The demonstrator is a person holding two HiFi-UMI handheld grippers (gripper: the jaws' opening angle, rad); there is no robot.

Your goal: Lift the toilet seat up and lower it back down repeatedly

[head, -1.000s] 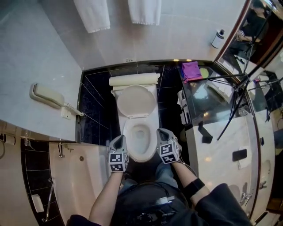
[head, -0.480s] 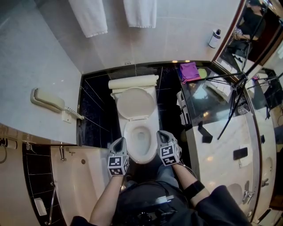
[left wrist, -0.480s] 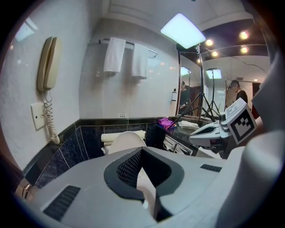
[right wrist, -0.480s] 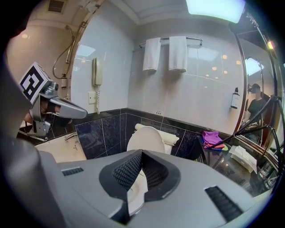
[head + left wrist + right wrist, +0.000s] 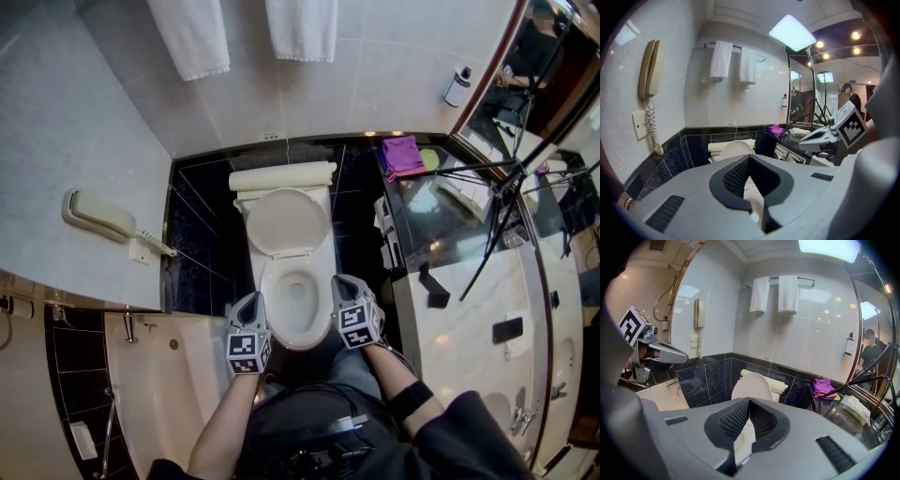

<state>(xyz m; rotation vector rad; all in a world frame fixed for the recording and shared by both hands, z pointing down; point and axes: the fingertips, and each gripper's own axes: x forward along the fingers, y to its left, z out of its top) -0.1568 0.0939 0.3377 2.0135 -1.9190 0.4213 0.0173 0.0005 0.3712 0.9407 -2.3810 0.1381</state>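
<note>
At the front edge of the seemingly lowered toilet seat [image 5: 271, 291], left tool [image 5: 253, 302] and right tool [image 5: 345, 284] sit either side, both clenched on nothing, likely poised to lift it; the lid [image 5: 286, 222] stands raised.

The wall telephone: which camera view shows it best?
The left gripper view: the wall telephone is near and large, with its coiled cord hanging below. The head view shows the wall telephone from above, smaller, at the left. The right gripper view shows the wall telephone small and far.
</note>
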